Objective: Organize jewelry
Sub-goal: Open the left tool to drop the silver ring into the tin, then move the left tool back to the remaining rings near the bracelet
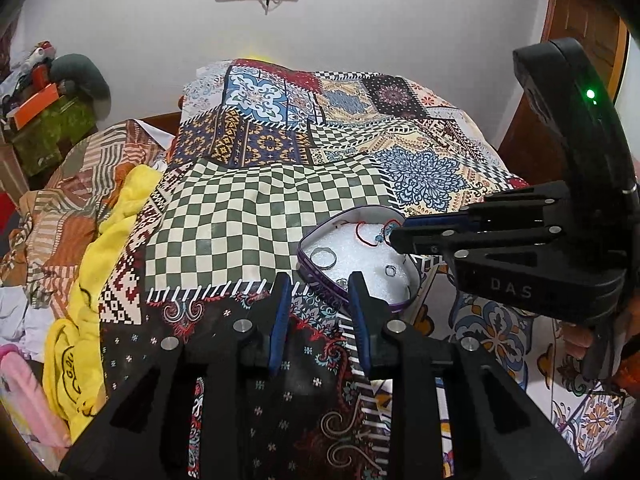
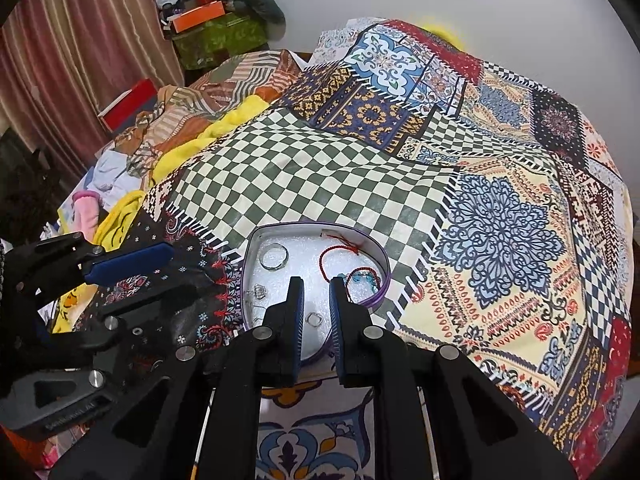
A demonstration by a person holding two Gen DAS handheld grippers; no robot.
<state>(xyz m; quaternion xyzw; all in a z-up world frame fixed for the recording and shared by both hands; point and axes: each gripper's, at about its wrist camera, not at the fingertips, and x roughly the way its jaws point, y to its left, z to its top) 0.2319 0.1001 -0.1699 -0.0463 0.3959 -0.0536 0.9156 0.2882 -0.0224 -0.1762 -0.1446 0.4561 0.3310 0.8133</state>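
Observation:
A heart-shaped purple tin (image 1: 309, 267) (image 2: 247, 264) with white foam lining lies on the patchwork bedspread. Inside are a silver bangle (image 2: 274, 257) (image 1: 323, 258), a red cord bracelet (image 2: 340, 251) (image 1: 363, 234), a blue bead piece (image 2: 362, 278), a small ring (image 2: 314, 319) (image 1: 390, 270) and another small silver ring (image 2: 259, 291). My right gripper (image 2: 317, 286) hovers over the tin, open and empty, and shows from the side in the left wrist view (image 1: 394, 236). My left gripper (image 1: 320, 282) is open and empty at the tin's near-left edge; it also shows in the right wrist view (image 2: 168, 270).
A yellow cloth (image 1: 116, 216) and rumpled striped bedding (image 1: 76, 184) lie on the bed's left. Boxes (image 2: 200, 14) are stacked by the wall. A curtain (image 2: 72, 48) hangs at far left. A wooden door (image 1: 576, 28) stands at right.

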